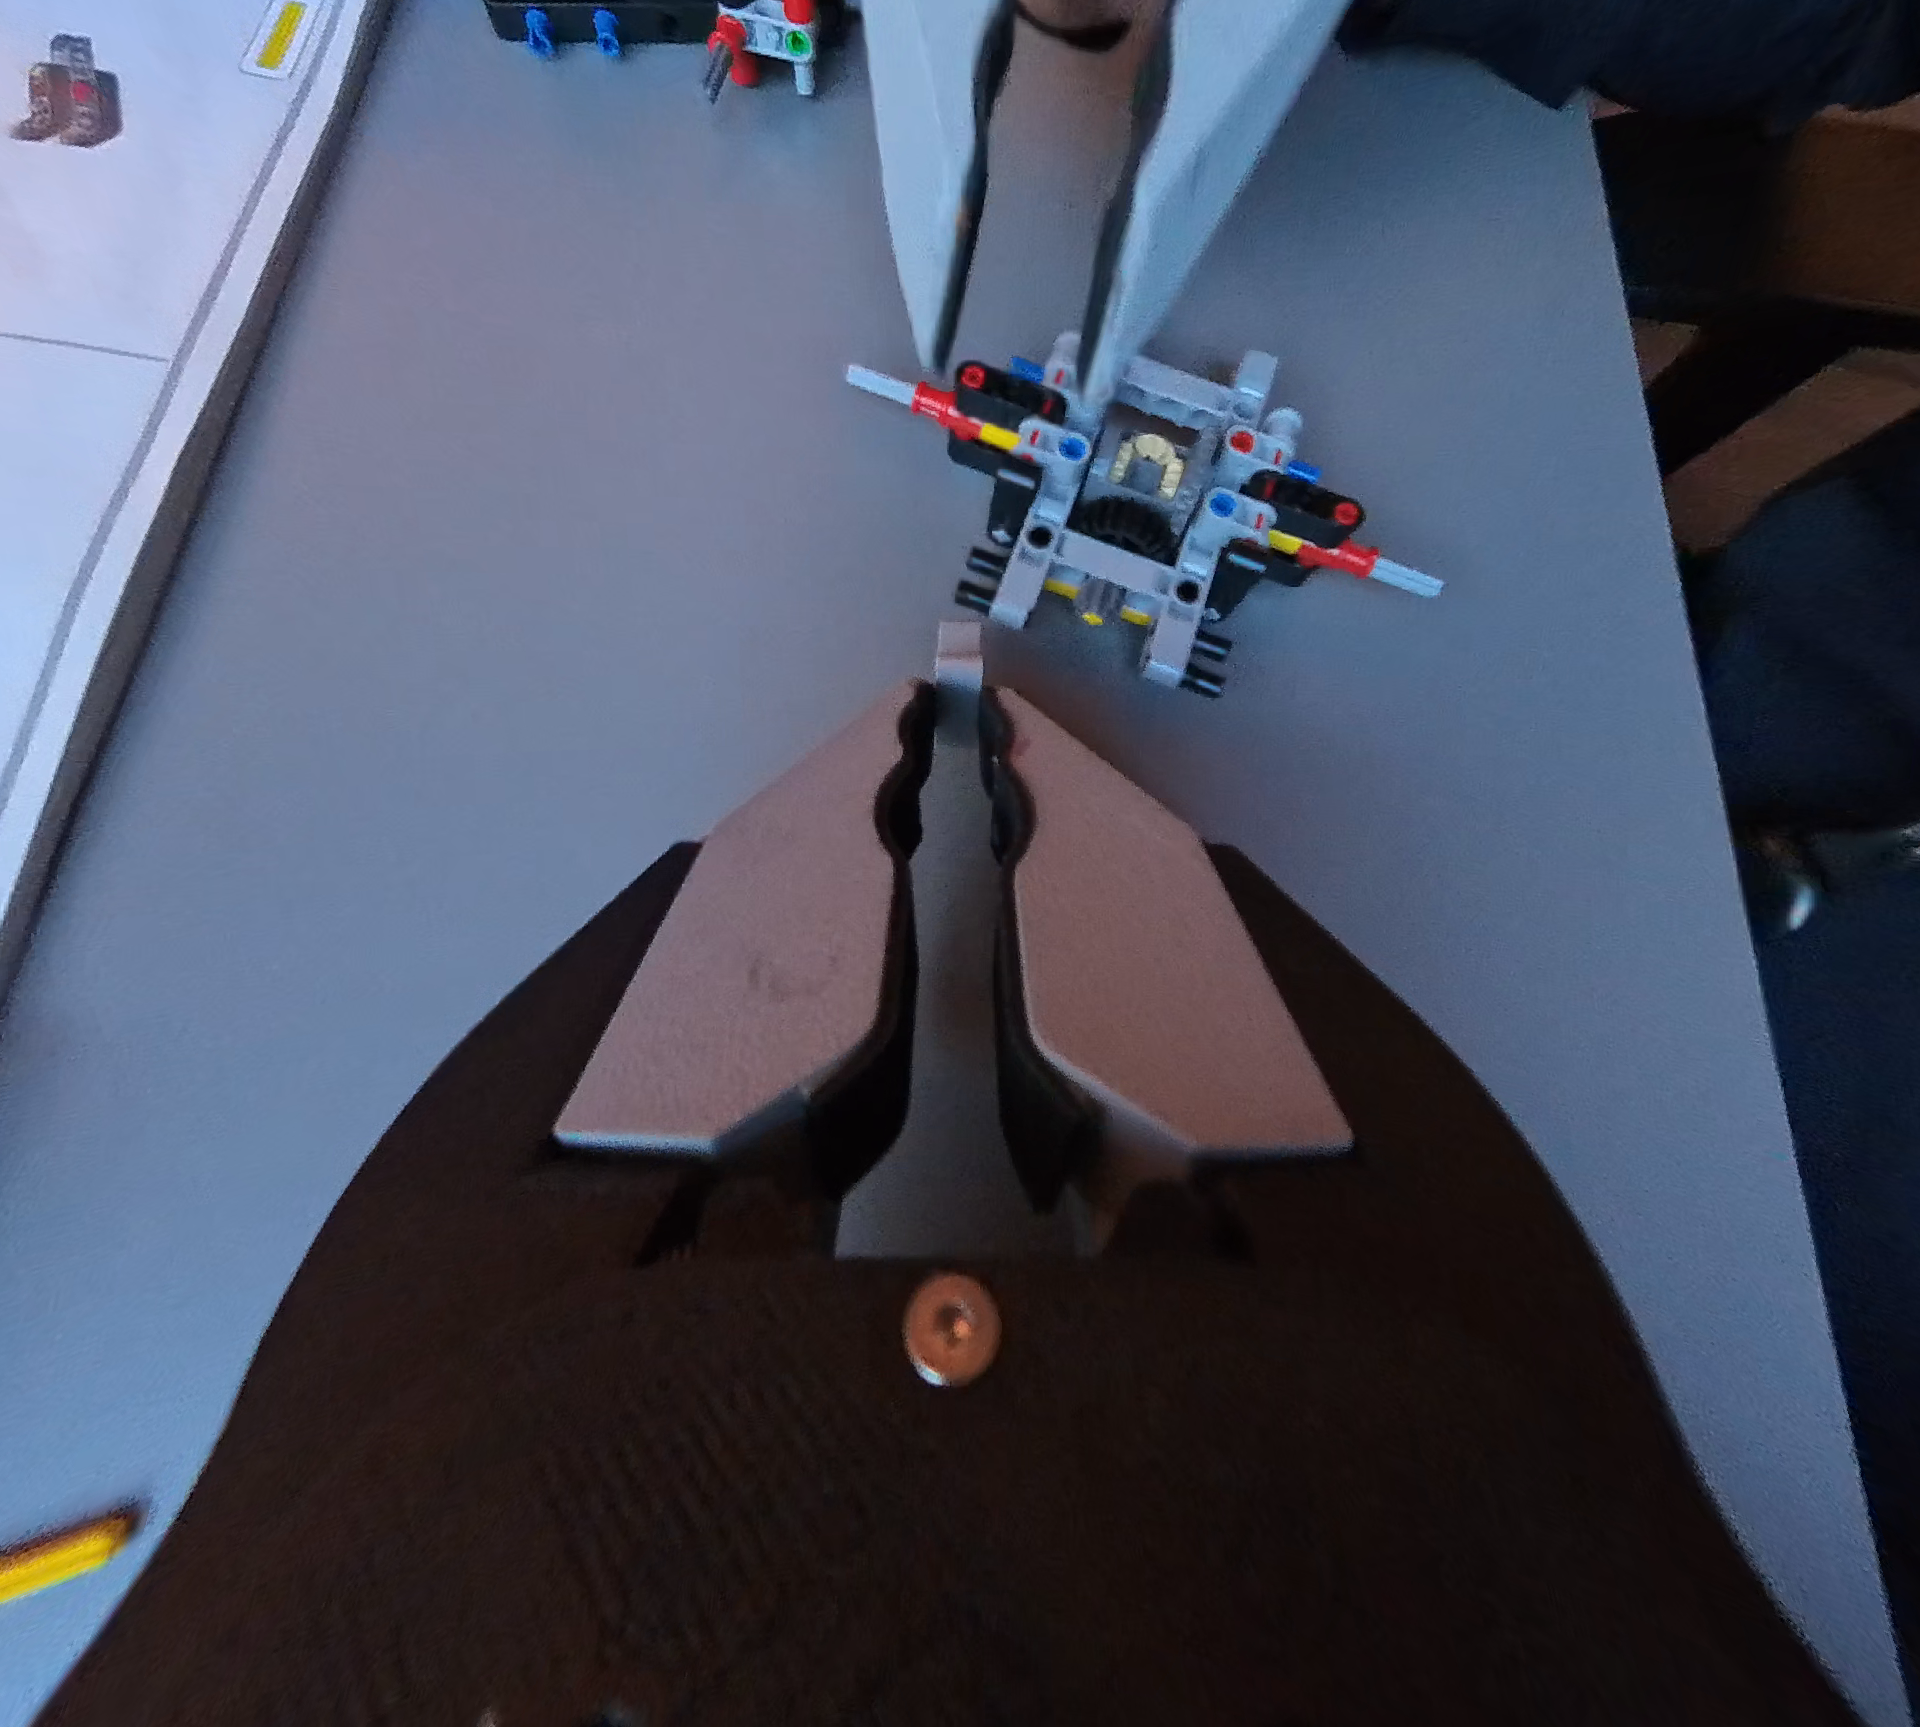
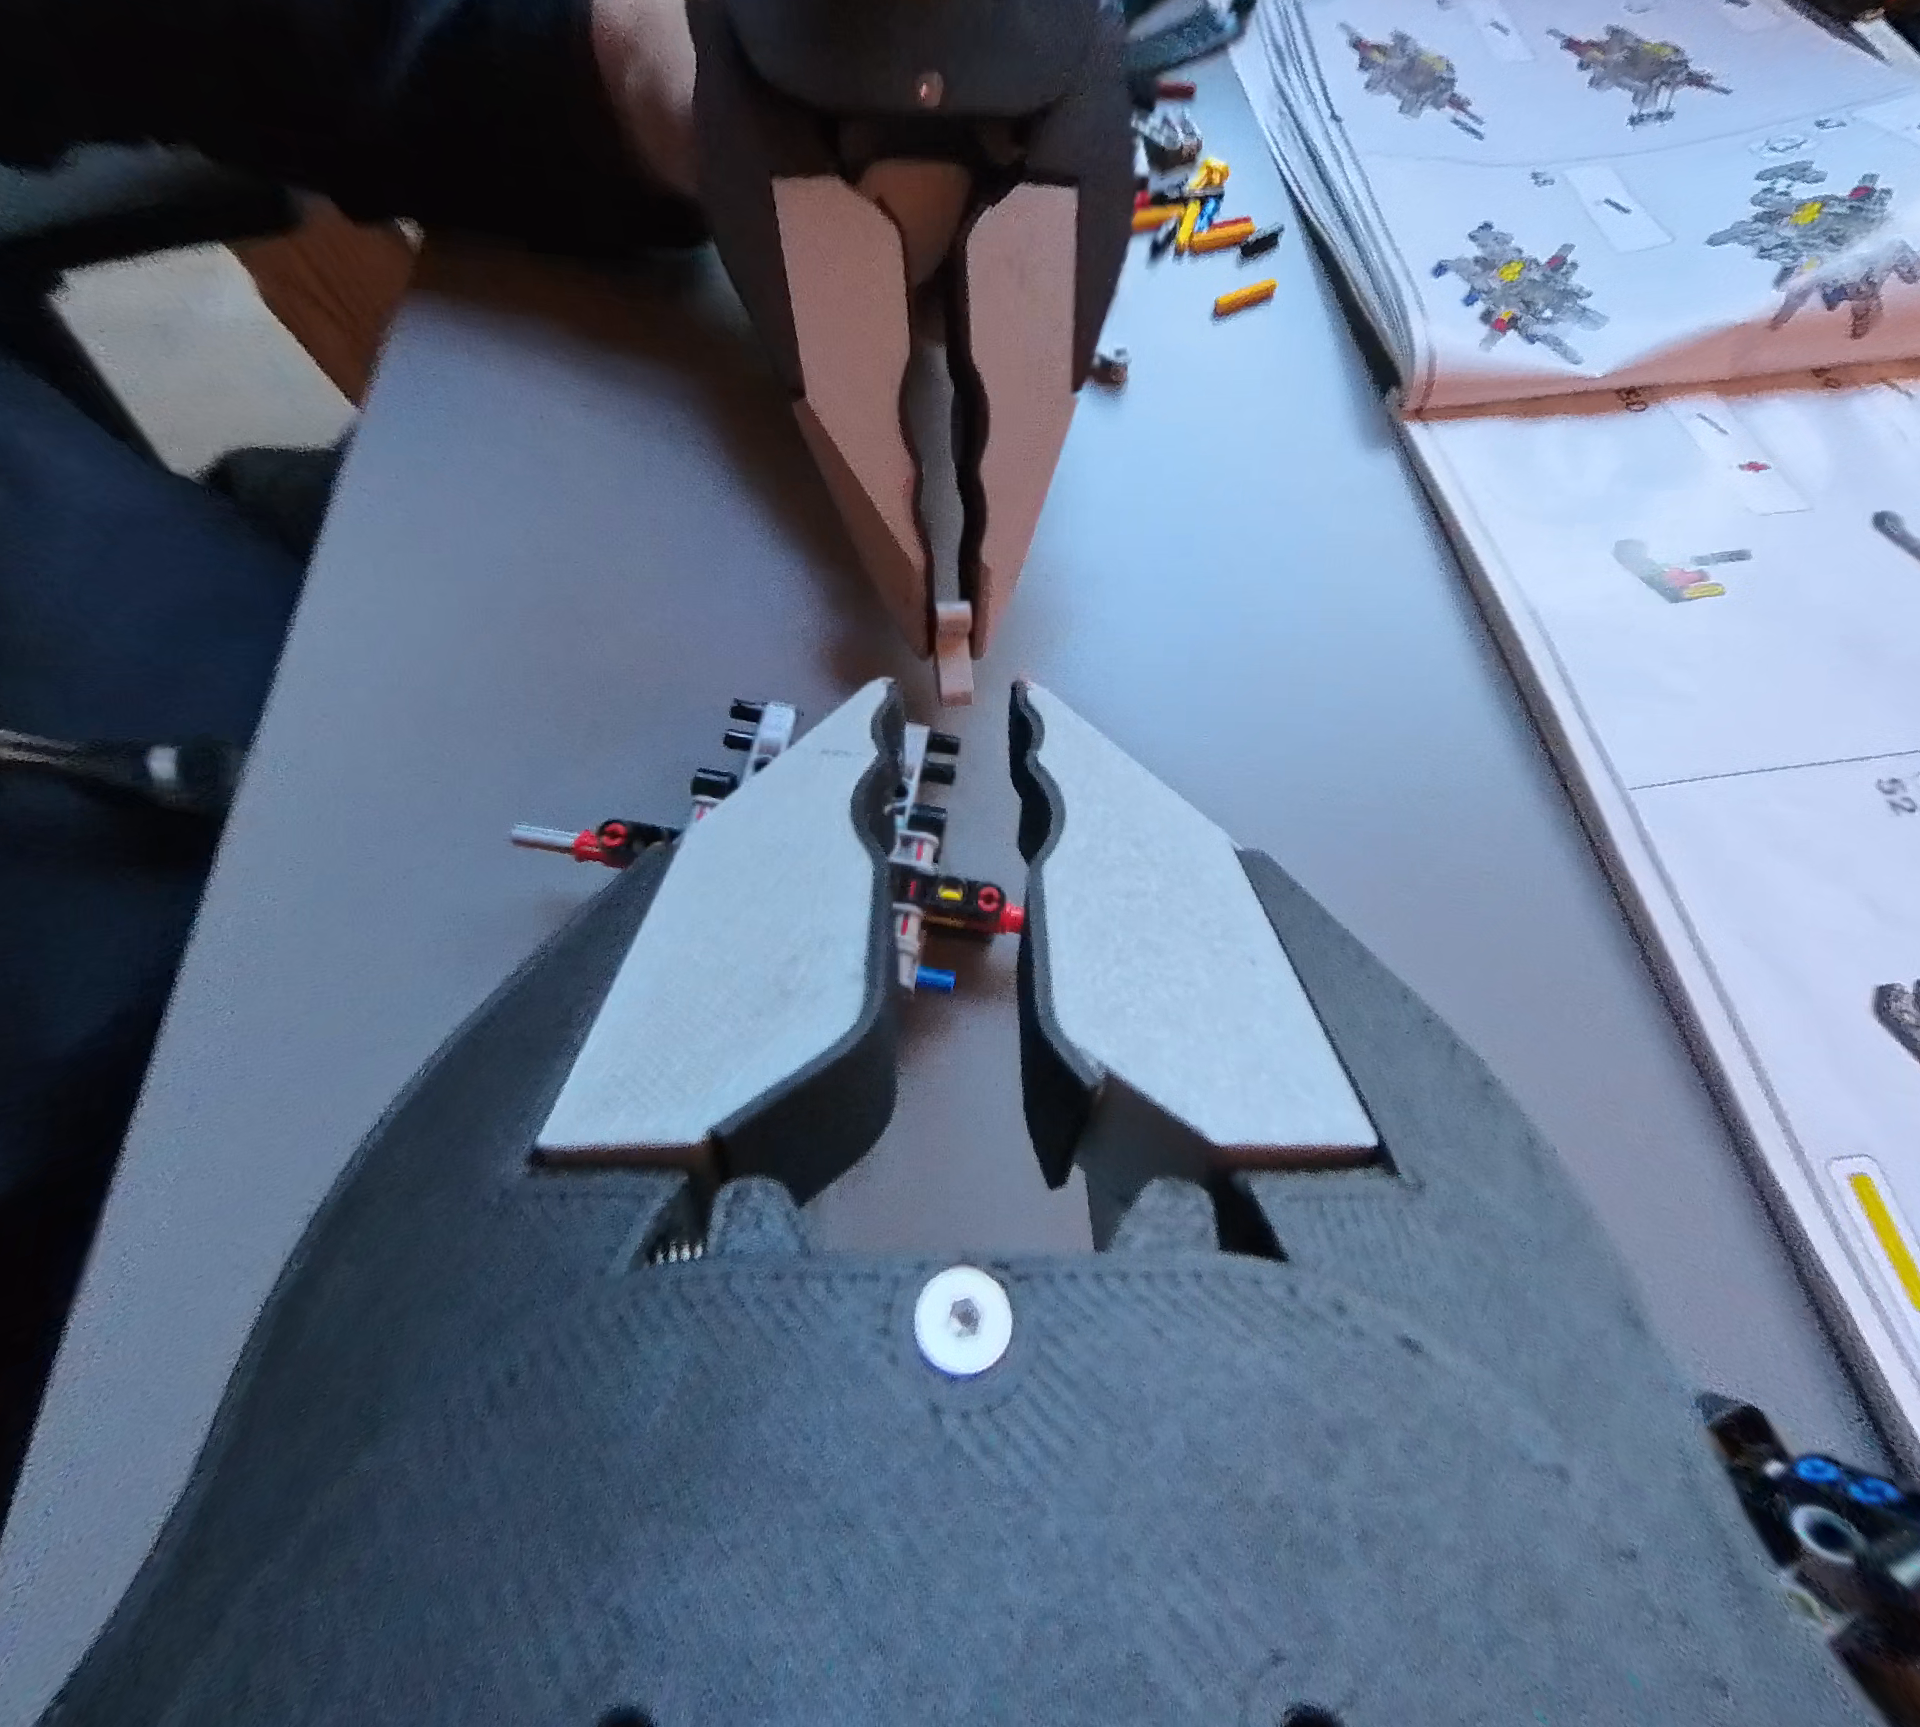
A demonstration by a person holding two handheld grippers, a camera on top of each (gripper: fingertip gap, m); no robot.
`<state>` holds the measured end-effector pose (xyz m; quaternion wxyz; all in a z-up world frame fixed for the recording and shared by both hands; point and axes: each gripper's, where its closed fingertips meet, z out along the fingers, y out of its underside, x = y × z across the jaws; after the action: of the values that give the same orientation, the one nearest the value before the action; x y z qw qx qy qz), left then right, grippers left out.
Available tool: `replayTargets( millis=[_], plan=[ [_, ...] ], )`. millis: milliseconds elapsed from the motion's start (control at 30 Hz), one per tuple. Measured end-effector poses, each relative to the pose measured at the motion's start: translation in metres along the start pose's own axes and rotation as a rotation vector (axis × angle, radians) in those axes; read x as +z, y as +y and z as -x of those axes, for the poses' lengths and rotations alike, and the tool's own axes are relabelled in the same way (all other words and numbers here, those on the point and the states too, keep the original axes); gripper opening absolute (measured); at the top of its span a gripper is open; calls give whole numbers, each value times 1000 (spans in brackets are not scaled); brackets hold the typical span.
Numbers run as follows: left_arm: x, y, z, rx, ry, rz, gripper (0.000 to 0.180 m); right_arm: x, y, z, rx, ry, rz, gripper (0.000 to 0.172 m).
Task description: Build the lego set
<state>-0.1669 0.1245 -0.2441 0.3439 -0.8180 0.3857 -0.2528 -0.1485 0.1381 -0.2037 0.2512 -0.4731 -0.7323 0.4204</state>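
Left gripper point(image 1: 958, 690): fingers pinched on a small light-grey piece point(image 1: 958, 651), held just beside the brick assembly point(image 1: 1132, 514) lying on the grey counter point(image 1: 582, 534). Right gripper point(image 2: 951, 701): fingers apart, over the assembly's far side, one arm of it between them, apparently not pressed. Open instruction booklet point(image 2: 1662, 534) to the right, loose orange pieces point(image 2: 1205, 233) beyond

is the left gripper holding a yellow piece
No, the left gripper is shut on a small pale grey piece.
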Motion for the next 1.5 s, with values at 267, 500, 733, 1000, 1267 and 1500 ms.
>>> replayTargets(
  millis=[267,500,733,1000,1267,1500],
  plan=[
    [-6,-20,-7,92,70,-114,6,19,4,0,-42,49,65,16],
    [-10,-30,-8,133,45,-172,6,26,3,3,-67,40,80,6],
    [-6,-22,6,38,-4,-140,14,25,4,-7,-38,67,74,5],
    [-1,-8,28,-19,-148,-49,23,7,1,-38,97,126,-17,5],
    [-6,-13,32,-52,-150,-96,13,11,-4,-29,231,-11,-64,5],
    [-6,-36,15,-94,-16,-223,14,14,-8,-18,267,-81,-80,5]
  ],
)
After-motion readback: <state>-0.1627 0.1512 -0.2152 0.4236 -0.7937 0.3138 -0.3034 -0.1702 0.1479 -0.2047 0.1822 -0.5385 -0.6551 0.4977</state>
